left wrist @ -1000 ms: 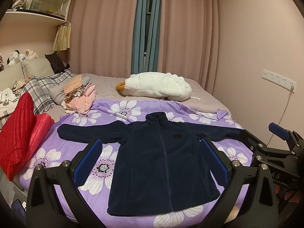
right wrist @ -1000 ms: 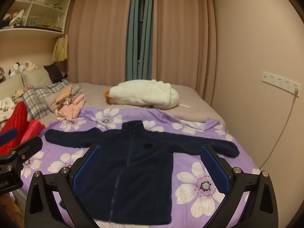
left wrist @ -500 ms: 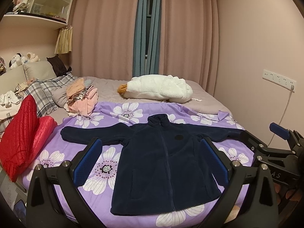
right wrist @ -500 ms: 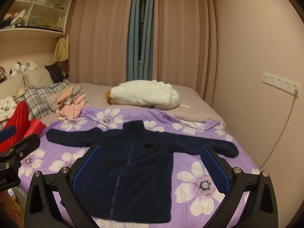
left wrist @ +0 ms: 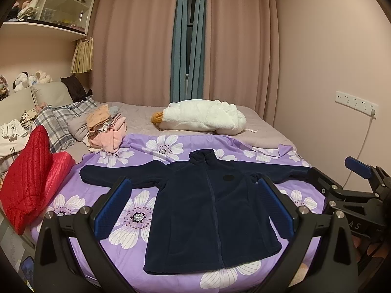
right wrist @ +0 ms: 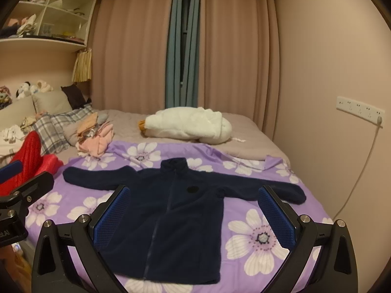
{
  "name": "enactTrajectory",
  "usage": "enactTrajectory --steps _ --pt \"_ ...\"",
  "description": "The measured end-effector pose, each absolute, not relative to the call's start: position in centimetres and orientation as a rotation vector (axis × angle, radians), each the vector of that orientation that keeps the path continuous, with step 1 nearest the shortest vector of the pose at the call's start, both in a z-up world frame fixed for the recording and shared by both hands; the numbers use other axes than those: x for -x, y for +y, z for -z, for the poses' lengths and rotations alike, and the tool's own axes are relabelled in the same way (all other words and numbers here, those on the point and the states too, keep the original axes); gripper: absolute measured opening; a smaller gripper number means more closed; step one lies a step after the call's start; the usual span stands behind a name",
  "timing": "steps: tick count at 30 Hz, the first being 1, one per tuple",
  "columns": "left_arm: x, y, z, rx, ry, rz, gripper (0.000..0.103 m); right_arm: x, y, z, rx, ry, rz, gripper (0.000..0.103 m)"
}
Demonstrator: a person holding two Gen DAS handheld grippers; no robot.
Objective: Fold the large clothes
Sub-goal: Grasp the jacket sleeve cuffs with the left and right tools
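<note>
A: Jacket (left wrist: 210, 202) flat on purple floral sheet (left wrist: 136, 217), front up, zipped, collar toward curtains (left wrist: 136, 48), hem toward the cameras; long axis collar to hem, sleeves straight out to either side.

B: Round dark patch on the chest, too small to read. Readable elsewhere?

A: Only "AS" in pale letters on right gripper (left wrist: 349, 178), seen from the left wrist view; nothing else legible.

B: Grippers?

A: Left gripper (left wrist: 195, 207) spread wide, blue pads framing the jacket body, holding nothing. Right gripper (right wrist: 198, 217) likewise agape and holding nothing, above the hem end.

B: Versus a second ago?

A: Left view a touch higher and further back, more sheet showing below the hem; right view barely different. Jacket unmoved. Red quilted coat (left wrist: 31, 185) and white plush goose (left wrist: 202, 118) exactly as before.
</note>
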State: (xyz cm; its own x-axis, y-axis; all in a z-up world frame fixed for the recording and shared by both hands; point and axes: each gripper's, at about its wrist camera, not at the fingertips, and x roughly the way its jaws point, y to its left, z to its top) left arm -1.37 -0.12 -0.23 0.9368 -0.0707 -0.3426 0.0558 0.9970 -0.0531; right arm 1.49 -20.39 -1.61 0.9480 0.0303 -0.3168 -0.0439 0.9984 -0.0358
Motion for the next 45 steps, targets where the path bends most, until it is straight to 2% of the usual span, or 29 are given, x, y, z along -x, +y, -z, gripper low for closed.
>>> enactTrajectory --steps 13,18,24,31,36,45 --pt "-3.7 2.9 1.5 0.129 0.377 0.047 0.103 -5.5 -21.5 3.2 0.019 0.378 -0.015 0.103" --pt "-8.8 8.9 2.3 0.255 0.292 -0.103 0.098 -9.7 -24.5 5.0 -0.002 0.404 0.096 0.103" --pt "-16.1 16.8 4.6 0.344 0.342 -0.206 0.098 -16.4 -31.5 6.5 -0.021 0.462 0.269 0.103" --pt "-25.2 29.4 9.8 0.388 0.455 -0.480 0.097 -23.8 -43.2 8.3 -0.307 0.616 0.357 0.103" --pt "-29.7 37.8 15.6 0.619 0.581 -0.554 0.092 -27.7 -49.1 11.5 -0.476 0.665 0.452 0.103" --pt "-36.9 42.5 23.6 0.687 0.680 -0.649 0.089 -30.9 -54.1 18.0 -0.544 0.738 0.648 0.103"
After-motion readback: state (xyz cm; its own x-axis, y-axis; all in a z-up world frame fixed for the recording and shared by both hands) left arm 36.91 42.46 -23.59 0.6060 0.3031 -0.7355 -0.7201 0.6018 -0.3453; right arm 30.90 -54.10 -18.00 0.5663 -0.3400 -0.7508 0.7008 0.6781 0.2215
